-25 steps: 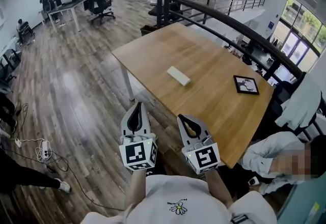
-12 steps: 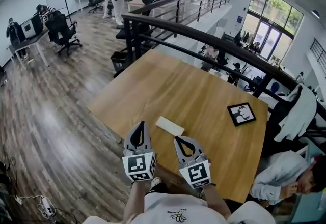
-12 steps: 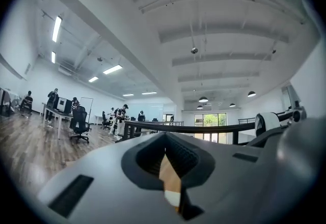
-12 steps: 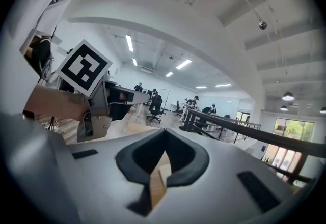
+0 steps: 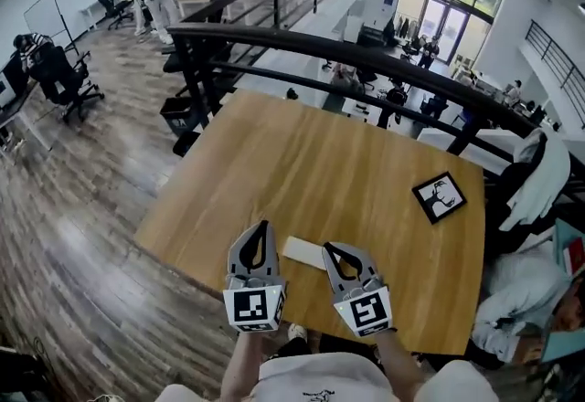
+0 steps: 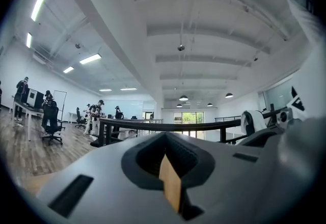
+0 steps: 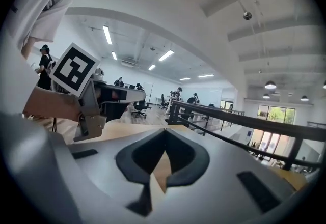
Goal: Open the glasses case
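A pale, flat, oblong glasses case (image 5: pixel 303 251) lies closed on the wooden table (image 5: pixel 347 172) near its front edge. In the head view my left gripper (image 5: pixel 263 228) is just left of the case, shut and empty, its tip over the table's front edge. My right gripper (image 5: pixel 328 250) is just right of the case, also shut and empty. Both point forward, side by side, with the case between their tips. Neither gripper view shows the case; the left gripper view shows its own shut gripper (image 6: pixel 165 159) and the right gripper view its own (image 7: pixel 164 150).
A small black-framed picture (image 5: pixel 439 196) lies on the table at the right. A black railing (image 5: pixel 302 44) runs behind the table. A seated person in white (image 5: pixel 526 300) is at the right edge. Office chairs and standing people are far back left.
Both grippers and the view have advanced towards the table. The case, earlier well ahead in the middle of the table, now lies between the two gripper tips. Both stay shut.
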Motion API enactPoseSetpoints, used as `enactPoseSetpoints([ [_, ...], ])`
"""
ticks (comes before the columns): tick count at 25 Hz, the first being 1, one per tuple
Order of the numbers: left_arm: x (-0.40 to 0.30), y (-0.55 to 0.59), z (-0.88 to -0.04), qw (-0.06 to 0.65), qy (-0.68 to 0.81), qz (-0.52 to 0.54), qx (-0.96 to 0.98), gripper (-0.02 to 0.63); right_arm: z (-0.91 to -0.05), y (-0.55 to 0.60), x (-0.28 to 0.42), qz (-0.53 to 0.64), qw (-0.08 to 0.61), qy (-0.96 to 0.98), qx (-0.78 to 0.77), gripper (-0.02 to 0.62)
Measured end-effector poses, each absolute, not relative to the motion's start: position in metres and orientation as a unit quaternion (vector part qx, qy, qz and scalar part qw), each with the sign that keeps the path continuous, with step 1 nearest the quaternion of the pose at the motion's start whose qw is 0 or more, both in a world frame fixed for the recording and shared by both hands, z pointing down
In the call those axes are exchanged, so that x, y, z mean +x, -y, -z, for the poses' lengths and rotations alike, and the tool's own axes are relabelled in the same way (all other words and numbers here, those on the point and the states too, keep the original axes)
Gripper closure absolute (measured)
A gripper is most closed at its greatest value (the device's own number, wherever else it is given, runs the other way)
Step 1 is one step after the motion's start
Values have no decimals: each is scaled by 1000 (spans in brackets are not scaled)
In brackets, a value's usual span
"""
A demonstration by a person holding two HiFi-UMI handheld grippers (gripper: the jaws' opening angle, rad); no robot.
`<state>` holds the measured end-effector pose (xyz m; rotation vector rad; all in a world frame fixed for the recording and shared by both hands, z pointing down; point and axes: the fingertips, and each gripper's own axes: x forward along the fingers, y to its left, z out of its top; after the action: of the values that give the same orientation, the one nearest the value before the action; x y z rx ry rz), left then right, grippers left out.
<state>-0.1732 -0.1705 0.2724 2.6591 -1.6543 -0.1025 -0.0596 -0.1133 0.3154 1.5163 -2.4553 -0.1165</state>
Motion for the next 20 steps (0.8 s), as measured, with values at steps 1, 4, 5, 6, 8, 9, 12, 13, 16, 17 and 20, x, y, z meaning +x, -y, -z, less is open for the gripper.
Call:
enactPoseSetpoints([
  [1,-171,178,-274,0,526,33,850,589,-317,120,-57,44,128,841,524,589],
  [4,-167,190,-282,-2,518,26,855,589,-317,130,-49,52,140,833,533,589],
  [5,-166,189,-286,1,515,21,857,589,-320,129,-45,48,145,829,538,589],
  [6,-165,189,-291,5,512,15,859,589,-324,129,-41,45,150,826,542,589],
  [8,-164,190,-301,12,509,0,861,589,-332,130,-36,36,154,821,549,589],
  [9,-162,191,-305,14,507,-6,862,589,-336,130,-34,29,152,819,553,589],
  [12,-152,200,-303,2,494,-12,869,589,-339,139,-25,22,144,815,560,589],
  [13,-146,204,-300,-8,483,-13,875,589,-337,143,-21,25,137,814,563,589],
  [16,-116,204,-295,-40,427,-30,903,586,-344,144,-4,0,117,812,572,589],
  [17,-105,201,-297,-47,401,-42,914,570,-352,142,1,-15,122,813,569,589],
  [20,-71,192,-322,-82,304,-101,944,503,-385,131,12,-50,149,822,547,522],
])
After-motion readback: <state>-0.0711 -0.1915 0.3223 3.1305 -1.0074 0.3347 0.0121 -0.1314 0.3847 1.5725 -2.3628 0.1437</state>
